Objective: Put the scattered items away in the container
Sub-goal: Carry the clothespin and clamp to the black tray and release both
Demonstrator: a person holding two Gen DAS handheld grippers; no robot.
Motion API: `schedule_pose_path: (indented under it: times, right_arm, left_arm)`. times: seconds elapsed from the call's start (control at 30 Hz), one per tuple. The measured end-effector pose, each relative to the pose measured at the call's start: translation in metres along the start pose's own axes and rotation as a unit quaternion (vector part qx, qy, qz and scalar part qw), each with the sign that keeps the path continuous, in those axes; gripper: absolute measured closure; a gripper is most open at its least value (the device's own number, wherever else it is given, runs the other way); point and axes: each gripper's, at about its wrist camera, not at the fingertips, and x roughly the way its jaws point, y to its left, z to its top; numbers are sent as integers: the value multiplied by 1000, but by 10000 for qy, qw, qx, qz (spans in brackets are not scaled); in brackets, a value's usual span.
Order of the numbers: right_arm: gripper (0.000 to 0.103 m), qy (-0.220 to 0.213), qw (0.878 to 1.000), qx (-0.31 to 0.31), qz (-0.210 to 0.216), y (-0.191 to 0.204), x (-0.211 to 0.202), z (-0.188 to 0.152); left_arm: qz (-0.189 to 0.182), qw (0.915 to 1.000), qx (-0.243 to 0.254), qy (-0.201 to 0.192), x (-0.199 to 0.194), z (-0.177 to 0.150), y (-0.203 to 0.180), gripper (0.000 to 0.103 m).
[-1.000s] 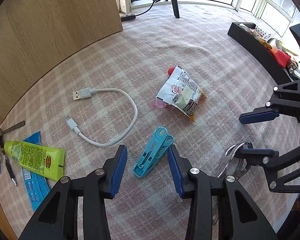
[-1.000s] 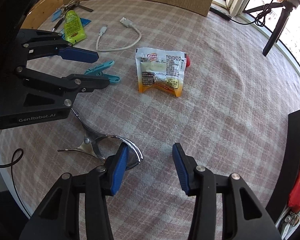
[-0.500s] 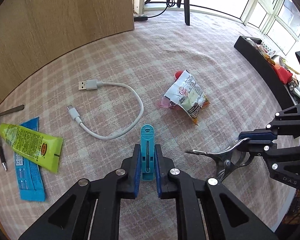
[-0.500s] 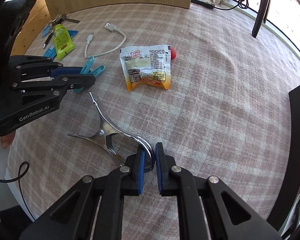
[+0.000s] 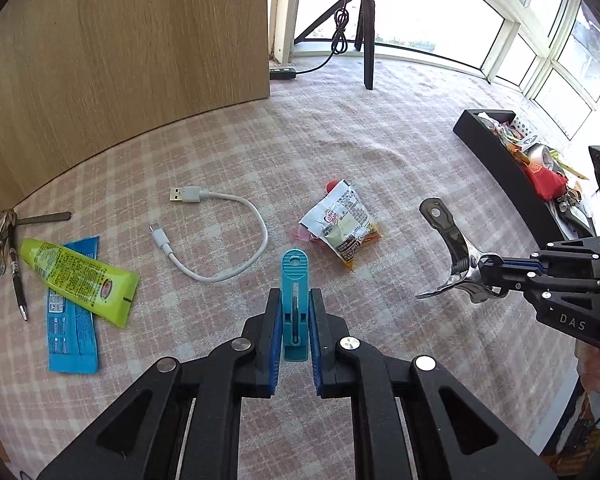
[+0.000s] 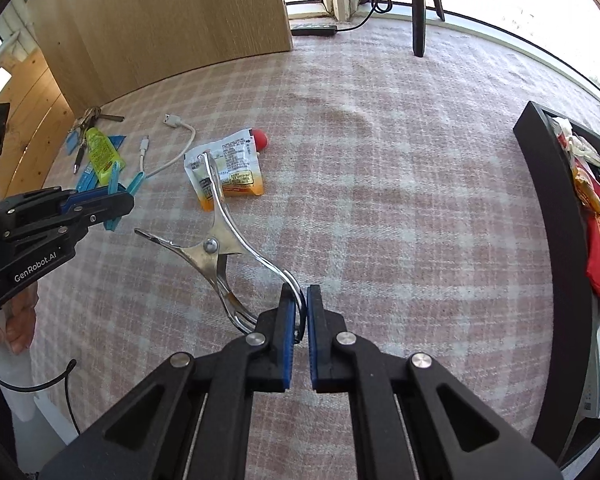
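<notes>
Plaid cloth [image 5: 340, 148]: cable [image 5: 236, 240], sachet [image 5: 346, 228].

Bare cloth [image 6: 400, 200] between snack packet [image 6: 228, 168] and container [image 6: 548, 184].

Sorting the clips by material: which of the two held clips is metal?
The silver metal spring clamp in the right gripper; the left gripper holds a teal plastic clothespin.

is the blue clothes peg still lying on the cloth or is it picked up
Picked up. The left tongs are shut on the blue clothes peg, and the right wrist view shows it held clear of the checked cloth.
</notes>
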Motion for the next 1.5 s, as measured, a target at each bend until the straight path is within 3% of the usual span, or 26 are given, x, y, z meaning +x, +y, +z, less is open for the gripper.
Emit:
schedule_pose_path:
  times: [0.27, 0.6, 0.87, 1.17, 1.2, 1.23, 1.27, 1.33, 1.5]
  right_arm:
    - [97, -414, 9970, 593, -287, -58, -32, 7]
    - [97, -687, 9836, 1336, -1001, -191, -96, -13]
    - [97, -721, 9734, 1651, -1418, -278, -123, -32]
    - [96, -713, 9683, 1846, -1523, -335, -134, -43]
    - [95, -768, 9686, 1854, -1469, -338, -136, -43]
    - [88, -801, 9693, 1846, -1409, -341, -137, -43]
    - [68, -777, 9697, 1860, -1380, -344, -138, -42]
    - [50, -904, 9686, 1868, -1366, -345, -143, -42]
    - [50, -1086, 9673, 1866, -1330, -341, -151, -42]
  left_arm:
    - [-244, 9994, 184, -183, -6, 36, -67, 92]
    - [-1046, 9909, 776, -336, 5, 82, -215, 92]
    - [-1634, 9775, 1315, -227, 12, 86, -331, 92]
    - [-1949, 9641, 1800, 110, 23, 77, -401, 92]
    - [-1953, 9626, 1870, 177, 24, 75, -406, 80]
    - [-1889, 9634, 1890, 233, 27, 73, -411, 49]
    - [-1844, 9643, 1887, 231, 28, 73, -413, 40]
    - [-1802, 9651, 1893, 189, 27, 73, -414, 40]
    - [-1608, 9704, 1797, 145, 26, 78, -405, 45]
